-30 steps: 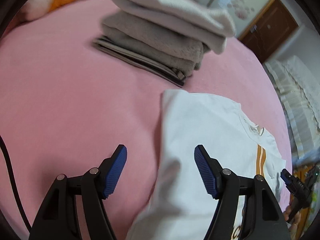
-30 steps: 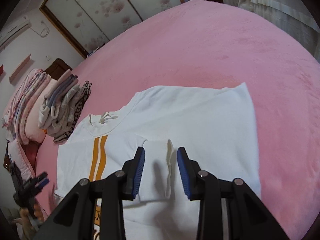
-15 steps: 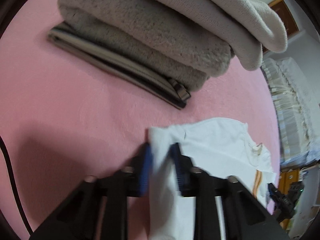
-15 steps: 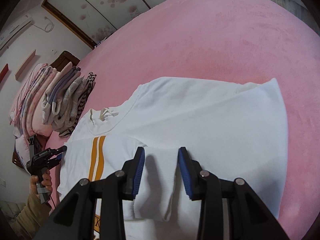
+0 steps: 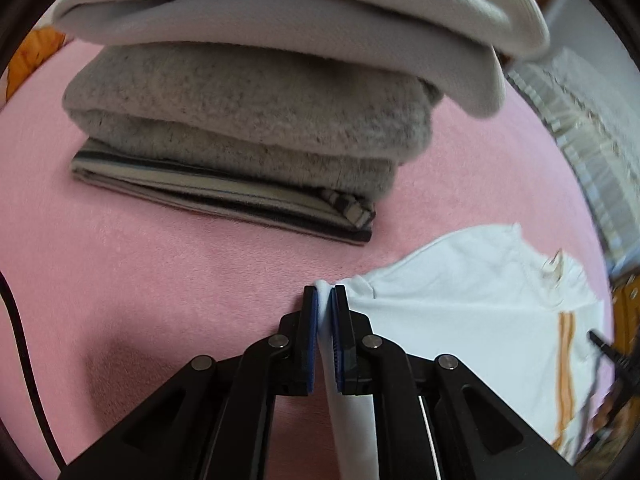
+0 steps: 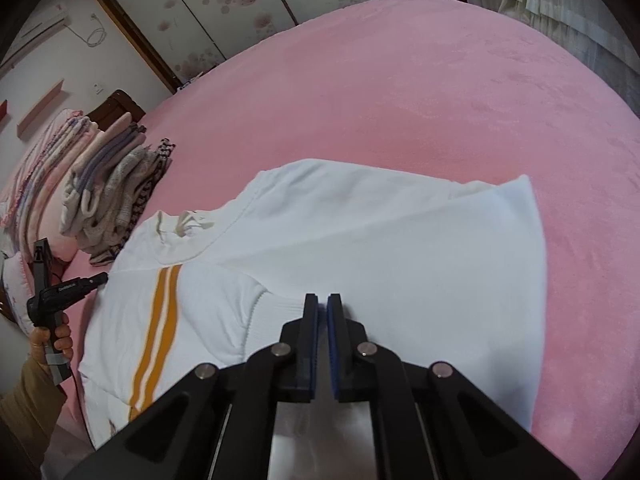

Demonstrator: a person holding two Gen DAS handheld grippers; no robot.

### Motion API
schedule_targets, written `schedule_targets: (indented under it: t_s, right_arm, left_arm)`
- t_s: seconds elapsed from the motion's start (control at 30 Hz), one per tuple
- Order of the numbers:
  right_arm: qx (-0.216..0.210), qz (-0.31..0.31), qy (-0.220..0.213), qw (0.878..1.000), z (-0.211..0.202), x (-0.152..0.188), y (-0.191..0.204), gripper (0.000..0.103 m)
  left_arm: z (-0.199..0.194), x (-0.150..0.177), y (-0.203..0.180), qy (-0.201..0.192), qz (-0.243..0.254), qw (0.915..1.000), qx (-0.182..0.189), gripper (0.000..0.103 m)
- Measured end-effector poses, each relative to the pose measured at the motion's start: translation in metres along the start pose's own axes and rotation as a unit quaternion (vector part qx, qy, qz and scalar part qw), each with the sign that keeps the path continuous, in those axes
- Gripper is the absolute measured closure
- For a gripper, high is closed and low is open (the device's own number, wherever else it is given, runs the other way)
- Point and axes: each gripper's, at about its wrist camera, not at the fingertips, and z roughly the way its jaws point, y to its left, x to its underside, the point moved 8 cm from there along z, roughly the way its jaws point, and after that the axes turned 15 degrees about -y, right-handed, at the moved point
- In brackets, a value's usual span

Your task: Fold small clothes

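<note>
pink bed: both grippers now apparently pinch shirt.

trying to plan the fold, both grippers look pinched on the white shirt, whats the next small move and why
Probably lift both pinched edges a little and carry them together across the white shirt to start a fold. The left gripper is shut on the shirt's corner, the right gripper looks shut on fabric near the sleeve, and the rest lies flat on the pink bed.
</note>
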Motion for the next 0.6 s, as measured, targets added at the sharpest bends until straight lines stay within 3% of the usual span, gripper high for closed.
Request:
schedule_targets:
  t_s: [0.23,0.33,0.47,0.6]
  right_arm:
    - [0.037,-0.031,-0.011,0.999,-0.01,-0.004,0.0,0.1]
    - [0.044,-0.055,-0.03,0.997,-0.027,-0.012,0.012,0.099]
    - [0.03,-0.076,-0.05,0.995,-0.048,-0.016,0.037,0.099]
    - [0.02,-0.092,-0.052,0.994,-0.057,-0.005,0.065,0.099]
  left_arm:
    - [0.003,0.004,-0.016,-0.003,0.039,0.9989,-0.024,0.093]
    - [-0.012,-0.001,-0.021,-0.002,0.048,0.9976,-0.05,0.078]
    - [-0.051,-0.002,-0.032,-0.021,0.048,0.9963,-0.069,0.075]
    - [-0.085,0.015,-0.059,-0.043,0.022,0.998,-0.04,0.073]
